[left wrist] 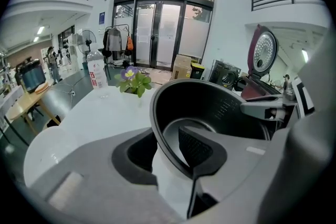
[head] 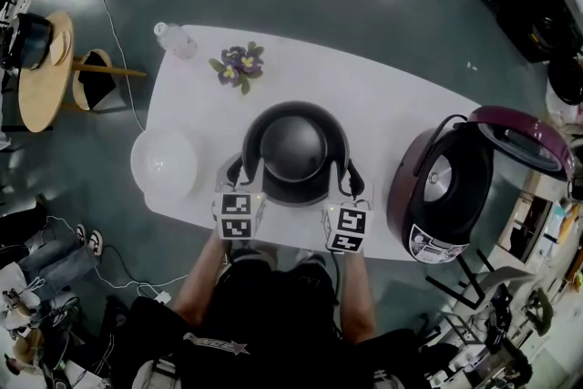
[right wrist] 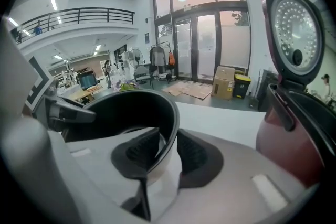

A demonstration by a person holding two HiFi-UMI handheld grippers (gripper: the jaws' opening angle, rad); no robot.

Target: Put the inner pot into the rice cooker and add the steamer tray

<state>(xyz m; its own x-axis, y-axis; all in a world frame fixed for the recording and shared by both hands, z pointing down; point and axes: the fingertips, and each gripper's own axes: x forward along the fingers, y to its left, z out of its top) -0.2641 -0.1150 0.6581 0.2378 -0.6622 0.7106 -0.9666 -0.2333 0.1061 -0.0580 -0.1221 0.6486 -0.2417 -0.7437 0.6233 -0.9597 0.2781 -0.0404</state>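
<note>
Nearest the person, the left gripper point(head: 244, 173) and the right gripper point(head: 351, 182) are both clamped on the inner pot point(head: 294, 150), one at each side of its rim. In each gripper view one pad sits inside the dark wall and the other against the pale outside, pinching the rim between them.

The pot is at the middle of the white table point(head: 383, 105), in front of the person and well apart from the rice cooker point(head: 455, 187), which stands at the table's right end with its lid swung up. As I read it, the job has barely begun: the pot is gripped but not yet carried across. The white bowl-shaped piece at the left end, which I take for the steamer tray point(head: 164, 162), sits untouched.

Some things I can't settle:
- Whether the pot's base rests on the table or has lifted — no view shows its underside.
- The cooker's cavity, which is mostly hidden behind its own wall.
- The tray itself, which is too pale to show any holes and appears in neither gripper view.
</note>
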